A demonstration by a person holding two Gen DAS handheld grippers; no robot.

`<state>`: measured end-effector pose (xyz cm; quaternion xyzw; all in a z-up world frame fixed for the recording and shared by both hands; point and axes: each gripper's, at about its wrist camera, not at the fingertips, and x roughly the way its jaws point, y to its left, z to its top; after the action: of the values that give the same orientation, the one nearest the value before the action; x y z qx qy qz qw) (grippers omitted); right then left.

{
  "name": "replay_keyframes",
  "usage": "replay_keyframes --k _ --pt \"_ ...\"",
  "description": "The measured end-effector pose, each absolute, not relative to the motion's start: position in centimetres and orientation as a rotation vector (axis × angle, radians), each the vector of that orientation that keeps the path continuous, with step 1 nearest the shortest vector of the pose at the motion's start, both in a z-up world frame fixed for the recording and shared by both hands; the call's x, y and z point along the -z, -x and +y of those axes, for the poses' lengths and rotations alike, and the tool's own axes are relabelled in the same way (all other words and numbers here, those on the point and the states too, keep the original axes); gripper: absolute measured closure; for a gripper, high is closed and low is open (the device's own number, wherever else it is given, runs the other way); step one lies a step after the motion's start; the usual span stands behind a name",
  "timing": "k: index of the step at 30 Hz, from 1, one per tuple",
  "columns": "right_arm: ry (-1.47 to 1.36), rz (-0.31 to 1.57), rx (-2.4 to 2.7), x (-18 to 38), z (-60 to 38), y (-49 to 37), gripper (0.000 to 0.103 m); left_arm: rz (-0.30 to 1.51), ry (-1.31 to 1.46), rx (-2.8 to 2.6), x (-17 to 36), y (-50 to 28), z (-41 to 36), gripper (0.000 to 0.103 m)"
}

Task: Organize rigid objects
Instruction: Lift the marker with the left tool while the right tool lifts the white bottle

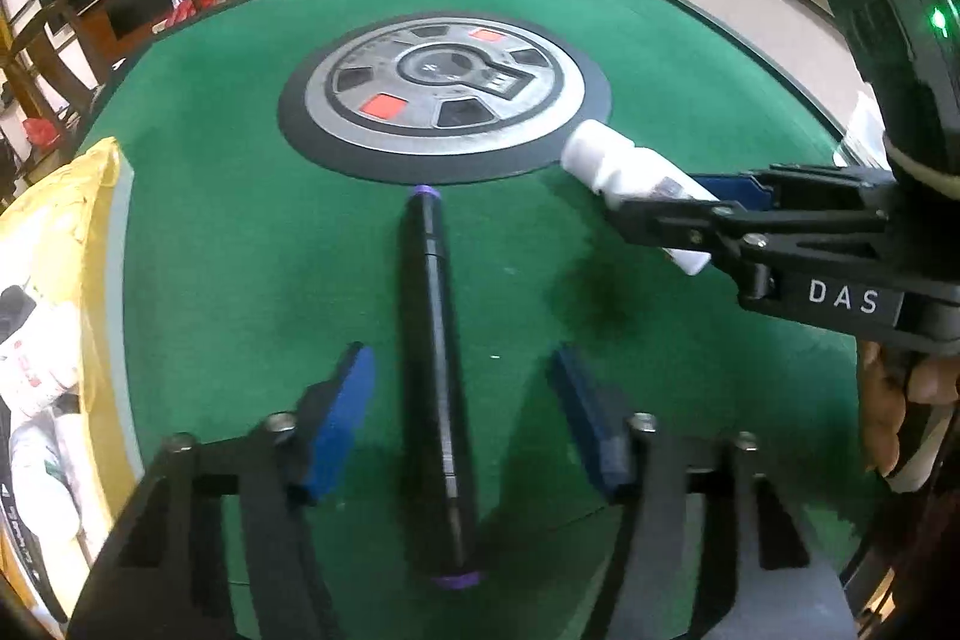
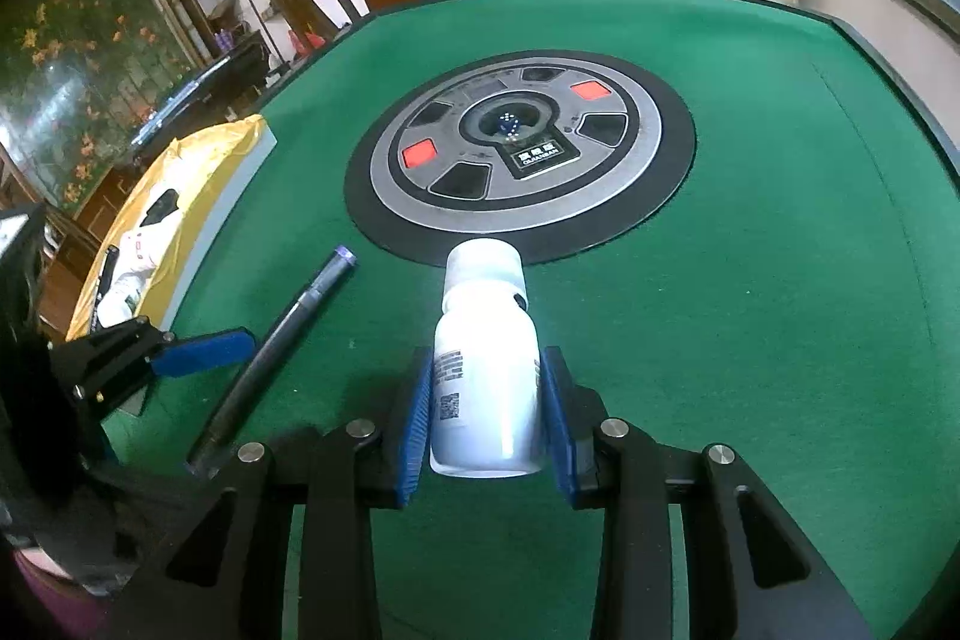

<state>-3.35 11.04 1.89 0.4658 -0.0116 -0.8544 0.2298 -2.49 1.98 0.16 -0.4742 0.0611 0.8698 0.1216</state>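
Blue fingers [image 1: 342, 418] of left gripper [image 1: 462, 418] spread wide, straddling black marker pen [image 1: 435, 376] without touching it; pen lying flat on green felt table [image 1: 240, 250], purple cap end [image 1: 425, 190] pointing at round centre console [image 1: 444, 91], other purple end [image 1: 456, 577] down between the finger mounts

Right gripper [image 2: 487, 418] pinching white bottle [image 2: 486, 388], both blue pads [image 2: 417, 418] pressed against its sides; bottle held lengthwise along the fingers, white cap [image 2: 485, 265] forward, cap edge overlapping black rim of centre console [image 2: 519, 154] in right wrist view; printed label and QR code on bottle's left side; cannot tell if bottle touches the felt or is lifted just above

From left wrist view: right gripper [image 1: 678, 214] coming in from right side, "DAS" on its body, white bottle [image 1: 624, 172] sticking out toward console, green LED lit on its camera housing [image 1: 888, 58]; bit of person's hand [image 1: 894, 400] visible at right edge

Yellow-lined box [image 1: 96, 232] at table's left edge, holding white items and a black one, contents partly blurred; same box [image 2: 198, 196] seen from right wrist view, left of pen [image 2: 276, 346]

Left gripper finger [image 2: 204, 352] just beside pen in right wrist view

Red squares and dice under dome on console; chairs, TV, shelves in background
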Motion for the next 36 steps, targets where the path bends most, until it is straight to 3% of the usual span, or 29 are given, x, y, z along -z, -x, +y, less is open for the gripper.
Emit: replay_keyframes --k 2,4,24,36 --pt "-1.274 0.011 2.358 -2.0 10.8 3.1 0.073 0.163 1.374 -2.562 -0.3 2.6 1.5 0.080" --pt "-1.274 0.033 2.364 -2.0 10.6 2.9 0.073 0.138 1.362 -2.584 -0.2 2.7 1.2 0.089" --pt "-1.197 0.008 2.335 -3.0 9.6 2.0 0.073 -0.190 1.285 -2.626 0.0 3.2 -2.0 0.089" --pt "-1.184 -0.004 2.323 -3.1 9.1 1.8 0.073 -0.155 1.177 -2.680 -1.3 2.6 -2.4 0.089"
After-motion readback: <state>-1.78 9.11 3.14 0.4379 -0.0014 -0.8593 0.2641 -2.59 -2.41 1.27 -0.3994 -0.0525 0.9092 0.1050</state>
